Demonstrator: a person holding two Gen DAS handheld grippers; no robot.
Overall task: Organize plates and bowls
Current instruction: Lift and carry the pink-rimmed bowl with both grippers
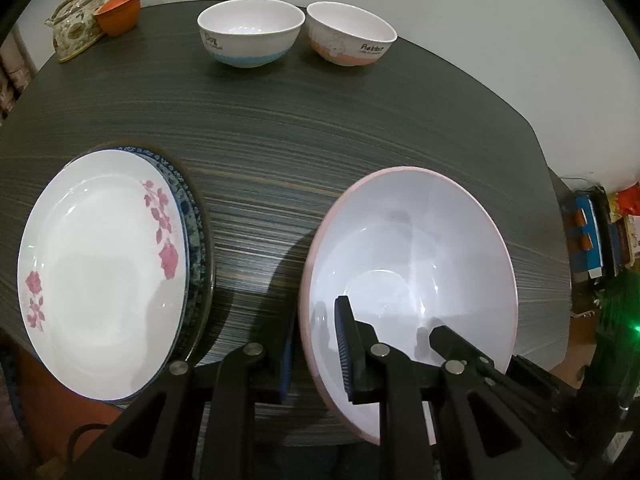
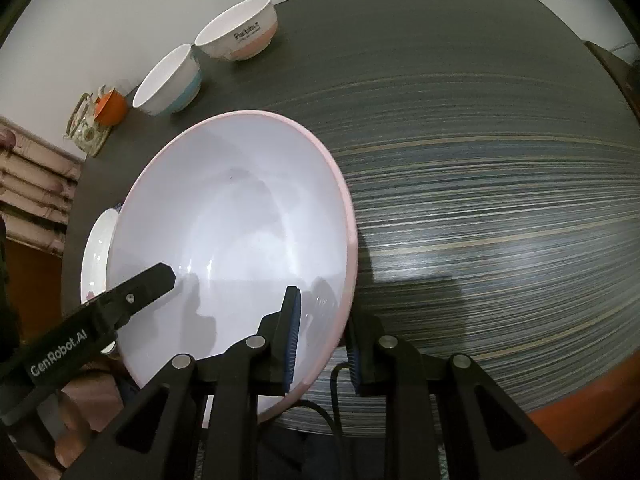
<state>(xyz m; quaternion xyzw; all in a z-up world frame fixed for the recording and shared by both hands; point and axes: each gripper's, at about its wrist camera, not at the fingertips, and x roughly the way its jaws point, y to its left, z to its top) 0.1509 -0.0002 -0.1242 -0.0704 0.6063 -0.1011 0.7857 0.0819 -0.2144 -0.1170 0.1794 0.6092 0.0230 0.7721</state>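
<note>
Both wrist views: dim indoor light, cool cast, fine grain throughout. Strong fisheye: black corners, tabletop (image 1: 320, 152) edge and stripes bowed into arcs.

Left view: the pink-rimmed bowl (image 1: 420, 248) ahead of the left tool (image 1: 316, 344) casts a soft dark shadow onto the tabletop beside the tool's outer finger. Mild sheen on the floral plate (image 1: 100, 272). Green flare at far right edge.

Right view: shadow of the right tool (image 2: 322, 344) falls ahead across the stripes. Small specular glints inside the bowl. Focus acceptable centrally; periphery soft, smeared.
</note>
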